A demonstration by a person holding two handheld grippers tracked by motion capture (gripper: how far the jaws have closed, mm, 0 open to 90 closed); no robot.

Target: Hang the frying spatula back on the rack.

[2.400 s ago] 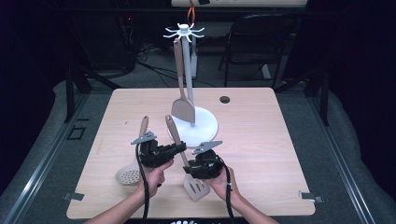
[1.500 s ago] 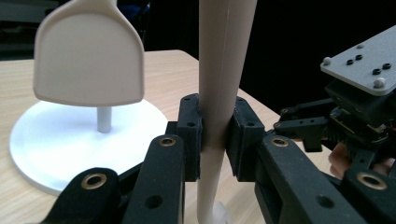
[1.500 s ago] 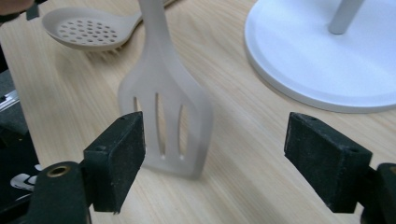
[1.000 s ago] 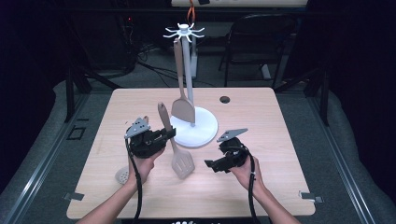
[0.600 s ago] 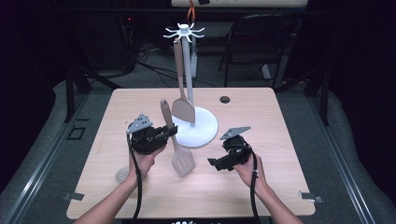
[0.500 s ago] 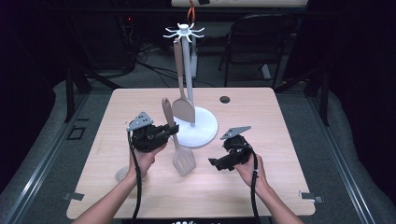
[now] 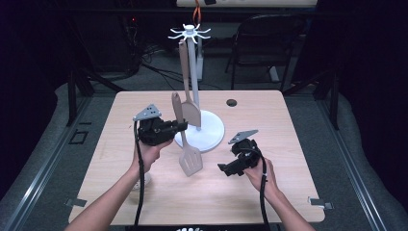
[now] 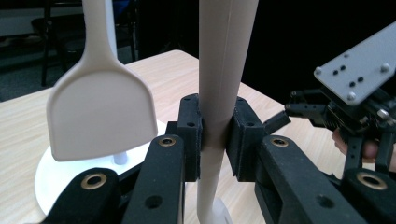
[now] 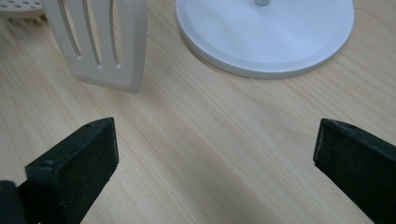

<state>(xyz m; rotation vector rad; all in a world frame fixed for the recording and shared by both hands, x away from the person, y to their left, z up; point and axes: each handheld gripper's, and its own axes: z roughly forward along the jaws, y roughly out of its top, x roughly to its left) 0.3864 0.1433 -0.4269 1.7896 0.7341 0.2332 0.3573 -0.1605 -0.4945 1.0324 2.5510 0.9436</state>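
Risk notes: left gripper [image 7: 180, 126] is clamping the beige plastic slotted spatula [image 7: 185, 139] mid-handle, pads pinching both sides of the shaft (plain in left gripper view [image 8: 215, 140]); spatula is hanging roughly upright, slotted blade [image 7: 191, 160] down, just above the light wood table [image 7: 298, 144], tip of handle pointing up beside the white hook-topped utensil stand [image 7: 192, 72]. Right gripper [image 7: 230, 169] is sitting w/ jaws wide apart and nothing between them, jaws having just been opening; in its own view bare tabletop lies between them, w/ slotted blade [image 9: 98, 42] and stand's round white base [image 9: 266, 32] ahead. Judging the job as hanging this spatula on the stand's hooks [image 7: 190, 33]. Main worry: grip is on a smooth, rounded shaft at one narrow band, so blade weight could be swinging or rotating the tool in the pads during the lift, throwing off hole-to-hook alignment. Second: a solid beige plastic turner [image 7: 188, 96] is already hanging off the stand, close to the held handle; bumping it could be setting it swinging or knocking it off its hook. Third: stand is tall on a smallish base, so a sideways push up top could be tipping it. Can't tell from these views whether handle end has a hang hole facing the right way. Perforated pale skimmer head [image 9: 18, 7] is lying on table near left forearm; sleeve/cable could be dragging it.
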